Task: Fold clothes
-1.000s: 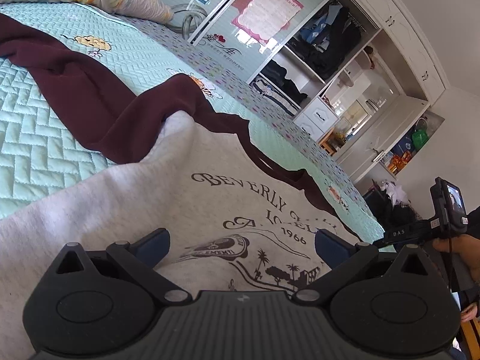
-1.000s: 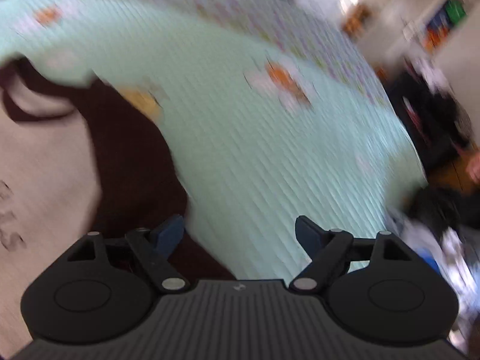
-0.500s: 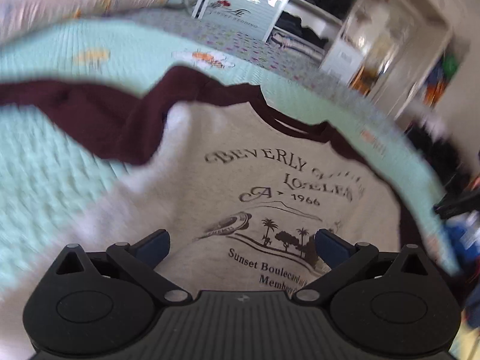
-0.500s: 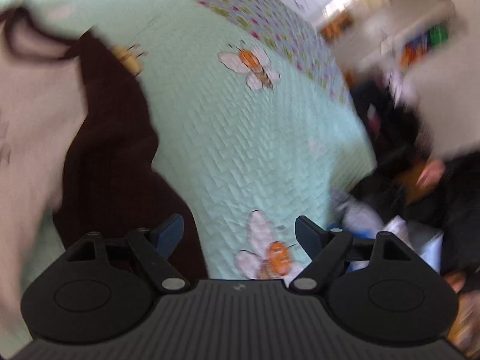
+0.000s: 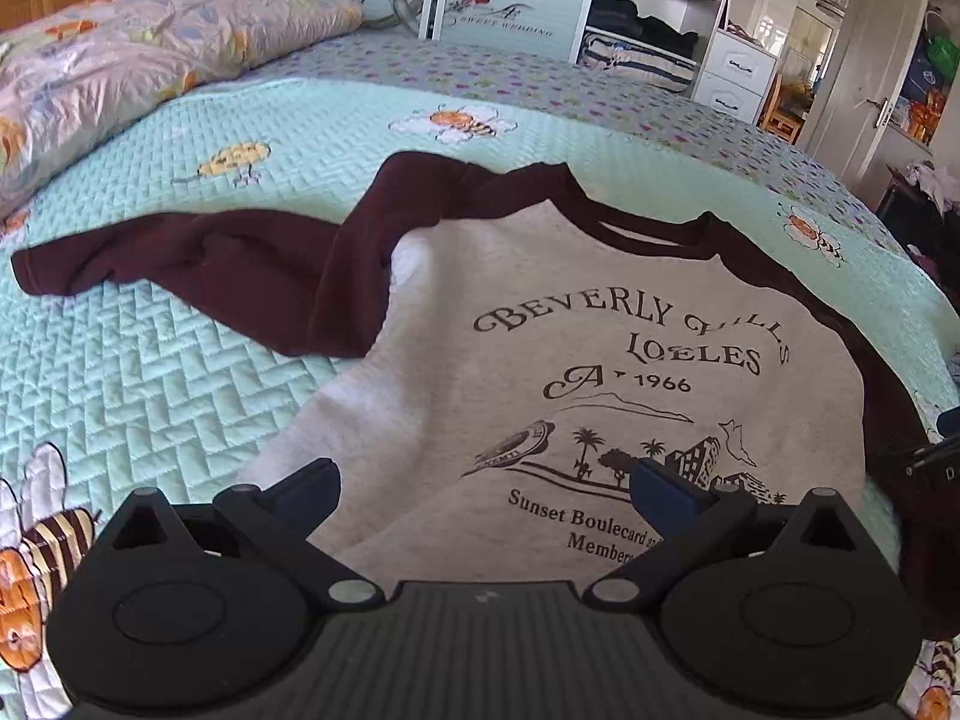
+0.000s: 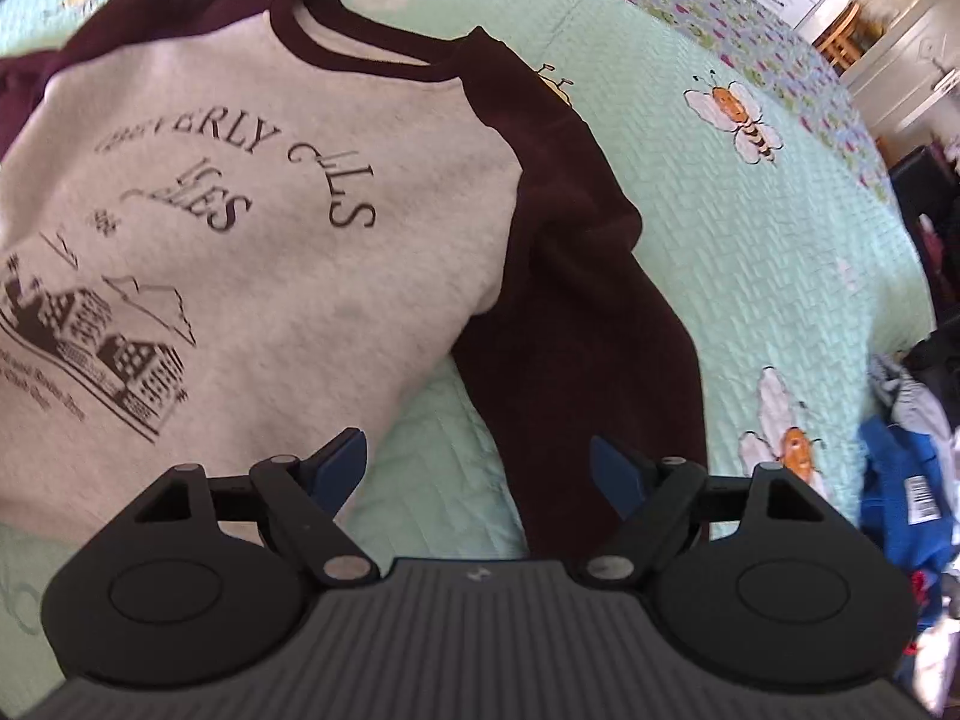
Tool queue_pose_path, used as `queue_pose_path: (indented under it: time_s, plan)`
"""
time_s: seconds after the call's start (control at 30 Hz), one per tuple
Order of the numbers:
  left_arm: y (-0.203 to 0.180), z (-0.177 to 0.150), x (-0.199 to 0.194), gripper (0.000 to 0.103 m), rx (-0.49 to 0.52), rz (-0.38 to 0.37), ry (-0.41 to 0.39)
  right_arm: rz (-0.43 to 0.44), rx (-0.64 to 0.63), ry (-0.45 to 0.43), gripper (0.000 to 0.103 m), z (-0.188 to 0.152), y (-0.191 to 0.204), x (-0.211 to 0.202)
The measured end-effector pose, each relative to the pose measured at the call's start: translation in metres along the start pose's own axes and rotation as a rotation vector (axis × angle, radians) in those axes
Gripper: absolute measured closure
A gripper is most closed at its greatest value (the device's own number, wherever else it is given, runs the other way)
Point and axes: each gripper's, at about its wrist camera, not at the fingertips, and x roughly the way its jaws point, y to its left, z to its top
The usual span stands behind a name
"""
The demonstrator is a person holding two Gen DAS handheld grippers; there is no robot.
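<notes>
My left gripper (image 5: 483,489) is a matte black body with a ribbed grey-black plate running down its middle, a tiny pale mark stamped near the plate's top edge. Either side of it sits a round black housing with a recessed disc, topped by a triangular cut-out and a small silver pin. Angled black link arms pivot on silver rivets and end in dark blue pads (image 5: 663,489). My right gripper (image 6: 477,465) is the same build (identical ribbing, rivets and cut-outs), with brighter blue pads (image 6: 615,474) in this light.
</notes>
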Motion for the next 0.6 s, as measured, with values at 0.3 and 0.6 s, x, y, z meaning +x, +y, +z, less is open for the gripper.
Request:
queue_pose_path:
  time_s: [0.3, 0.6]
  plan:
    - [0.009, 0.000, 0.010, 0.001, -0.030, -0.024, 0.028, -0.033, 0.011, 0.004, 0.020, -0.002, 0.006, 0.005]
    - [0.029, -0.006, 0.037, 0.001, -0.107, -0.195, 0.106, 0.166, 0.422, -0.313, 0.020, -0.084, -0.067, -0.022]
